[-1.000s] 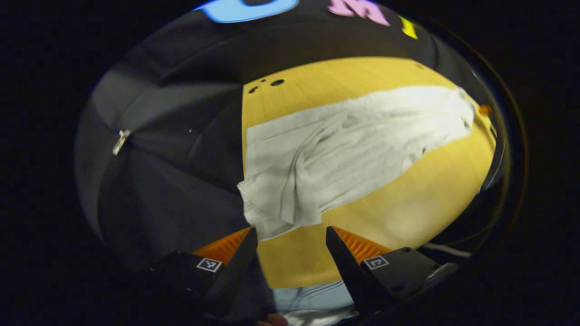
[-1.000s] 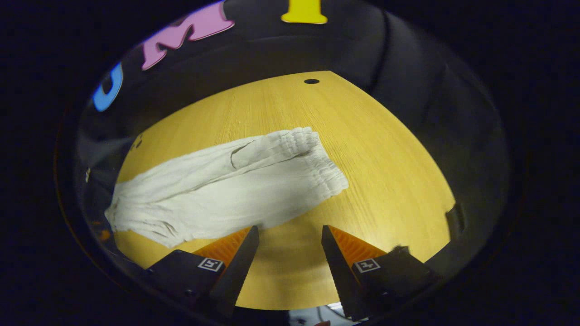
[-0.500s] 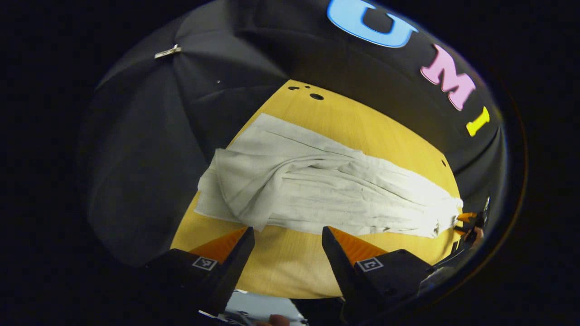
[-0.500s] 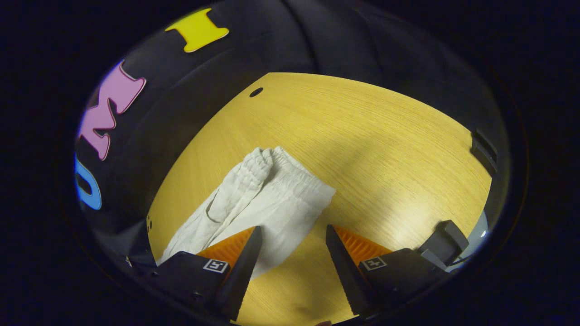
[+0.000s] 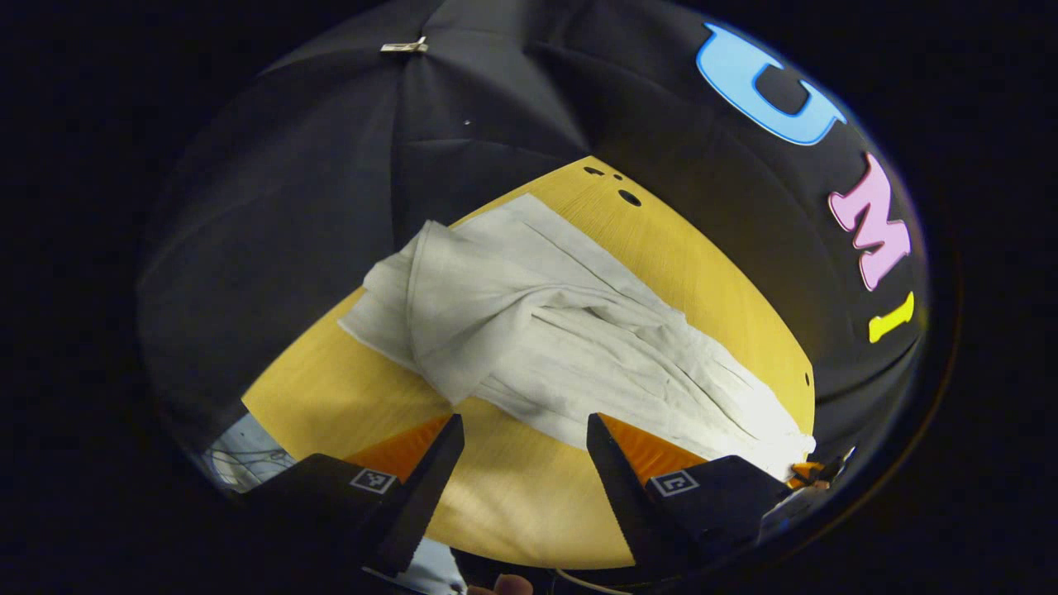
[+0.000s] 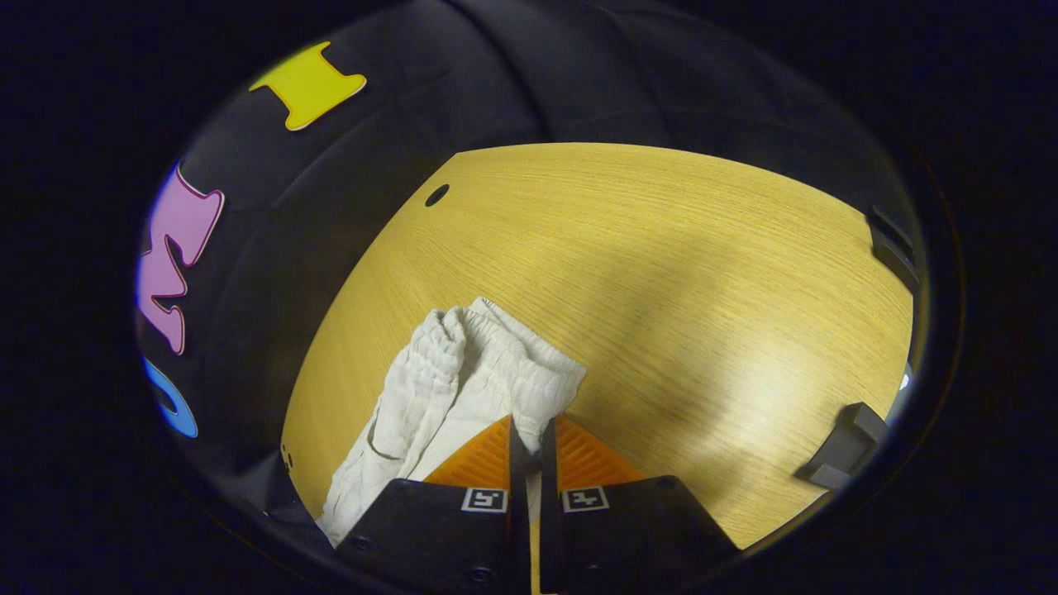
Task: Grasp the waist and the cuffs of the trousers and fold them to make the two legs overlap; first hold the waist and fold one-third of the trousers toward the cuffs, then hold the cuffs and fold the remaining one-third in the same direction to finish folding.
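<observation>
White trousers [image 5: 562,339] lie stretched across the yellow wooden table [image 5: 504,496], cuffs at the upper left and waist at the lower right of the left gripper view. One leg lies rumpled over the other, with a folded corner near my left gripper [image 5: 524,426]. That gripper is open, just short of the trousers' near edge. In the right gripper view the gathered waistband [image 6: 488,364] sits directly ahead. My right gripper [image 6: 529,428] is shut on the waist's near corner, with a pale strip of cloth between its fingers. It also shows small at the waist end [image 5: 808,475].
Two dark blocks [image 6: 843,446] [image 6: 888,244] sit at the table's right edge in the right gripper view. Small holes [image 5: 628,198] [image 6: 436,195] mark the far part of the tabletop. The black cloth wall surrounds the table, with a metal clip [image 5: 405,47] on it.
My right gripper moved up to the waist's near corner and shut on it. My left gripper swung round toward the cuff end and stayed open.
</observation>
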Motion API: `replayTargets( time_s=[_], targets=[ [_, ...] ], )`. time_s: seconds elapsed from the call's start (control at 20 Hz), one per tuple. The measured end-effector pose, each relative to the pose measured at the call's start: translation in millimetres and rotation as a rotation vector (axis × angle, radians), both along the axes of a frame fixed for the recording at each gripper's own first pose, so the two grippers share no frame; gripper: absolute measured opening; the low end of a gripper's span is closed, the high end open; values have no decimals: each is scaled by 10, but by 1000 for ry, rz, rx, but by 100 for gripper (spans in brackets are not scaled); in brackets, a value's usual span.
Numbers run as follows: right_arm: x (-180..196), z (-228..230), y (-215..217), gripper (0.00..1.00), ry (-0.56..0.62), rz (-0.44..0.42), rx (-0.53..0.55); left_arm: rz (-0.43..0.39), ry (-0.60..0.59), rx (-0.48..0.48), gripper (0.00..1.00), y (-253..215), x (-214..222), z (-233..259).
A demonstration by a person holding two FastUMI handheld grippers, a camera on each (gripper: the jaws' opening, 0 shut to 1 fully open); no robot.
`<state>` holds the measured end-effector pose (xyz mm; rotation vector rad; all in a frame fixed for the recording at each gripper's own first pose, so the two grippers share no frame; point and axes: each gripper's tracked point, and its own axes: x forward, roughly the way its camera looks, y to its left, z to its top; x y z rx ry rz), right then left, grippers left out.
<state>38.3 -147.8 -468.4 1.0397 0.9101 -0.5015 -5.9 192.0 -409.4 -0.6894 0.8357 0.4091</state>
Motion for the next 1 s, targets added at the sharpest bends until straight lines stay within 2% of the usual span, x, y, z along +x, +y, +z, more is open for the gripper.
replayTargets(
  time_s=[0.15,0.35,0.4,0.45,0.65,0.85,0.95,1.0],
  targets=[
    [12,-3,19,9,-33,-42,55,94,-8,-52,96,-154,67,-28],
    [23,5,18,9,-48,21,96,255,-42,-176,95,-341,151,-84],
    [25,3,13,9,-53,39,101,296,-64,-183,91,-326,214,-84],
    [24,13,11,9,-57,48,108,319,-76,-189,96,-292,283,-79],
    [41,2,16,9,-83,52,129,346,-81,-172,92,-92,608,-81],
    [57,3,13,9,-103,74,120,352,-75,-204,93,19,1042,-110],
    [59,13,8,9,-107,80,111,319,-26,-194,88,2,1116,-169],
    [56,18,10,9,-108,82,106,294,-4,-185,81,-11,1141,-204]
  ],
)
